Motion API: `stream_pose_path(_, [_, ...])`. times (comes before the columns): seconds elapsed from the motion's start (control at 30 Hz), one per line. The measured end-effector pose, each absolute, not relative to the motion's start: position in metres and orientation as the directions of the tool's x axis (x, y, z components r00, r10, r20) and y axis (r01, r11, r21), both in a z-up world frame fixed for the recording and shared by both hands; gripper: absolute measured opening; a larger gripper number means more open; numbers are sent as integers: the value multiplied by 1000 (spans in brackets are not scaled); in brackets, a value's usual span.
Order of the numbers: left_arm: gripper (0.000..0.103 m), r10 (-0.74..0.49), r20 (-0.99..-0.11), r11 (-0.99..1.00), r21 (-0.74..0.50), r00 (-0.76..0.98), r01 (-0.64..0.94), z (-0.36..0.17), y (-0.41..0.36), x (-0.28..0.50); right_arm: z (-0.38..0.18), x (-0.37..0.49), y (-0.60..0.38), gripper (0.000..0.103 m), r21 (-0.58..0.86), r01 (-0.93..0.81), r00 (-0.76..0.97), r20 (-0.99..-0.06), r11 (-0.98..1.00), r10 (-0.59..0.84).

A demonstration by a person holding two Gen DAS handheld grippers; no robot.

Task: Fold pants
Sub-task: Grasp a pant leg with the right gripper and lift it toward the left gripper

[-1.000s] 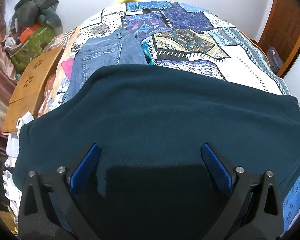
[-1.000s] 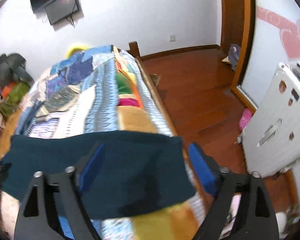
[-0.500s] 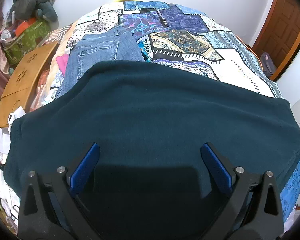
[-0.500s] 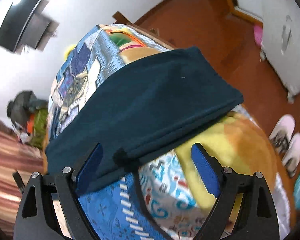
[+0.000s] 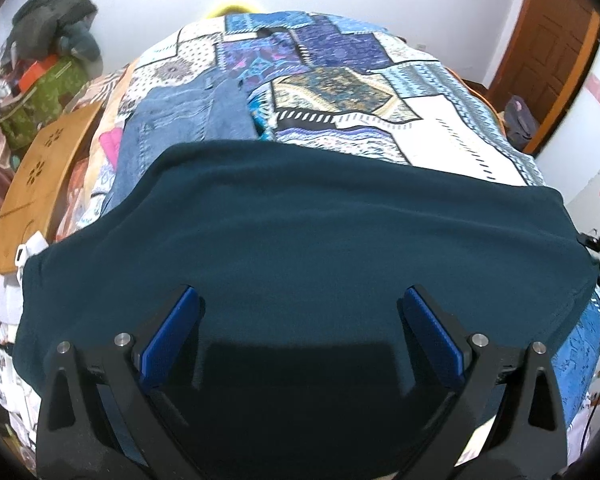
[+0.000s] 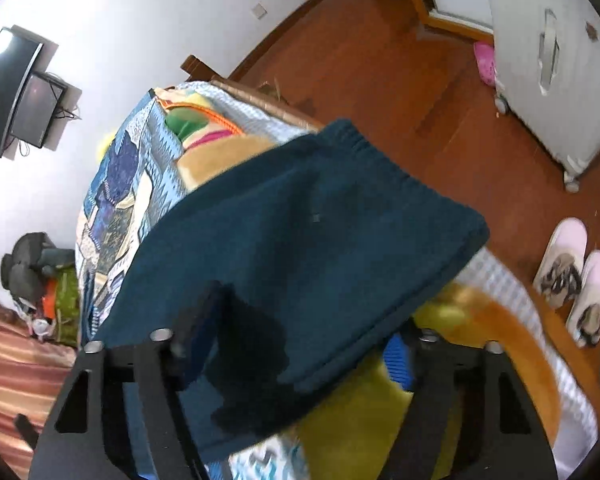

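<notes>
The dark teal pants (image 5: 300,224) lie folded in a wide band across the near part of the bed. My left gripper (image 5: 300,328) is open, its blue pads (image 5: 172,332) spread wide just above the near edge of the cloth, holding nothing. In the right wrist view the pants (image 6: 308,240) show their ribbed waistband end at the upper right. My right gripper (image 6: 300,356) is open and straddles the near corner of the cloth, which lies between the jaws and partly covers the right pad (image 6: 398,362).
A patchwork bedspread (image 5: 380,100) covers the bed. Folded blue jeans (image 5: 180,120) lie beyond the teal pants. A wooden board (image 5: 40,168) and a pile of bags (image 5: 44,60) are at left. Slippers (image 6: 572,280) and a white cabinet (image 6: 552,60) stand on the wood floor.
The right gripper has swung down and moved in over the waistband-side corner of the pants, which now lies between its jaws. The left gripper stayed open, with only slight shifts in view.
</notes>
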State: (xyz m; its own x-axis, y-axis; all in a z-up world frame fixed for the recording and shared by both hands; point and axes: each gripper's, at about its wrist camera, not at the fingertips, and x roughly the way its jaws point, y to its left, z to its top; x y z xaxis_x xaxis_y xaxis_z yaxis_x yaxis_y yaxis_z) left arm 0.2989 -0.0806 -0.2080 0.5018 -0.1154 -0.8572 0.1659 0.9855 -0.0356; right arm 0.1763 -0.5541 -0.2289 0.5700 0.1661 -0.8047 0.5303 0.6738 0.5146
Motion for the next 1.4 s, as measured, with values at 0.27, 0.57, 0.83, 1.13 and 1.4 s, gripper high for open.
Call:
stream_pose_path(0.27, [103,-148,-834,979,-47,531,200,-193,-92,293,-175,176,-550,15,437,438,669,-742,786,39])
stream_pose_path(0.57, [103,-162,-818,980,-66,552,189,-182,-81,289,-84,189,-481,13,335,168,815,-576,927,60])
stream_pose_path(0.83, [103,-177,-798,979,-84,576,185,-169,-65,277,-59,230,-386,13,334,-125,809,-510,934,291])
stream_pose_path(1.13, [103,-156,-787,986,-88,597,142,-163,-35,266,-116,258,-282,12,306,-352,621,-631,885,465])
stream_pose_path(1.4, [103,-144,-793,990,-113,593,88,-165,-12,263,-167,227,-232,12,226,-499,464,-745,836,479])
